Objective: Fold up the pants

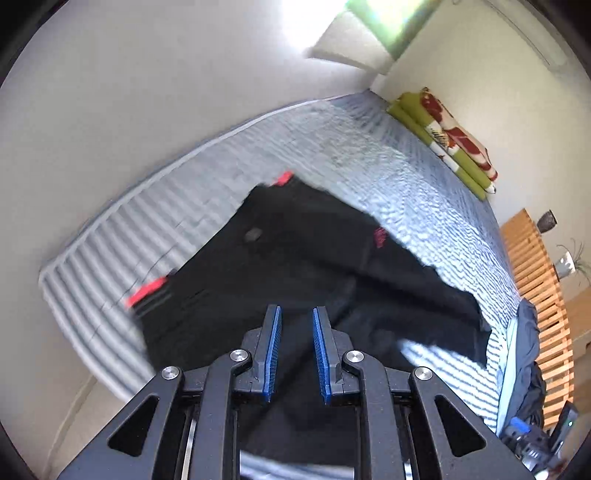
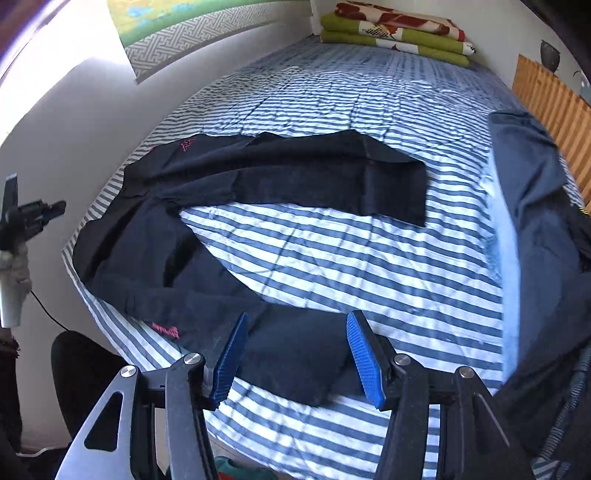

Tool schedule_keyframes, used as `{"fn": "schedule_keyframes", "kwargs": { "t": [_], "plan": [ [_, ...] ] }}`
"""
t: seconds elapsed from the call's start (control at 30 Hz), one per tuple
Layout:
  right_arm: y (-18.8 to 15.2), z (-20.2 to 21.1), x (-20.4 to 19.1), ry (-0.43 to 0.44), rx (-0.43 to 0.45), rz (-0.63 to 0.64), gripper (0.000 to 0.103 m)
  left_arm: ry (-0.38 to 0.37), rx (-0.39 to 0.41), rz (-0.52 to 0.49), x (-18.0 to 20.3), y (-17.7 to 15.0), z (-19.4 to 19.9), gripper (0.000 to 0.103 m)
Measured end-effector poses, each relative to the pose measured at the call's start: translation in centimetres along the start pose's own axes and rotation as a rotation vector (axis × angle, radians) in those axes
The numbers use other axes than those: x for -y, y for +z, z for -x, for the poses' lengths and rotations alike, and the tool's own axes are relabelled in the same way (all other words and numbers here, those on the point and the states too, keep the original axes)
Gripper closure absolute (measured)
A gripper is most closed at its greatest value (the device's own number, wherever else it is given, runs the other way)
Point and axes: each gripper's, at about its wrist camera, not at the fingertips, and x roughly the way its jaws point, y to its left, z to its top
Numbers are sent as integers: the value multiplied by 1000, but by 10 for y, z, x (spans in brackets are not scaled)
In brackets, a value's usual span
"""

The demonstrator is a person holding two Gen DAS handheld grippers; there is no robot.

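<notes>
Daylight, bright: a blown-out window patch [image 1: 321, 22] glares at the top of the left wrist view, and white glare washes the wall [image 2: 62, 96] in the right wrist view, with sunlit bands and soft crease shadows across the striped bedcover [image 2: 332, 251]. Left wrist view motion-blurred throughout, the black pants [image 1: 288, 258] and stripes smeared; right wrist view mostly sharp, blurred only at the right edge. Strong fisheye curvature, with dark vignette corners in both.

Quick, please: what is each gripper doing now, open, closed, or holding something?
Left gripper: jaws slightly open, holding nothing.
Right gripper: jaws open, holding nothing, above the pants.
</notes>
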Motion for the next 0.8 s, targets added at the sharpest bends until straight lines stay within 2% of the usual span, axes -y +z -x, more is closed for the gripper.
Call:
{"fn": "schedule_keyframes", "kwargs": {
  "t": [0.17, 0.27, 0.3, 0.33, 0.37, 0.4, 0.57, 0.67, 0.8],
  "plan": [
    [30, -7, -7, -3, 49, 4, 51, -28, 3, -117, 71, 44, -24, 84],
    [58, -13, 0, -55, 80, 2, 51, -12, -9, -148, 93, 77, -53, 84],
    [69, -17, 5, -66, 85, -6, 51, -4, -11, -148, 96, 88, -61, 80],
    [81, -23, 13, -80, 81, -16, 51, 2, -14, -146, 96, 100, -70, 75],
    [90, -30, 20, -92, 76, -23, 49, 8, -28, -133, 95, 114, -85, 58],
    [103, -40, 31, -109, 66, -33, 43, 11, -41, -118, 94, 126, -99, 46],
    [150, -93, 88, -140, 13, -141, 40, 107, -125, -70, 58, 171, -182, 43],
    [172, -125, 116, -155, -12, -186, 40, 127, -207, -6, 29, 177, -233, 40],
    [183, -152, 130, -137, -55, -203, 40, 154, -239, 33, 11, 176, -277, 40]
  ]
}}
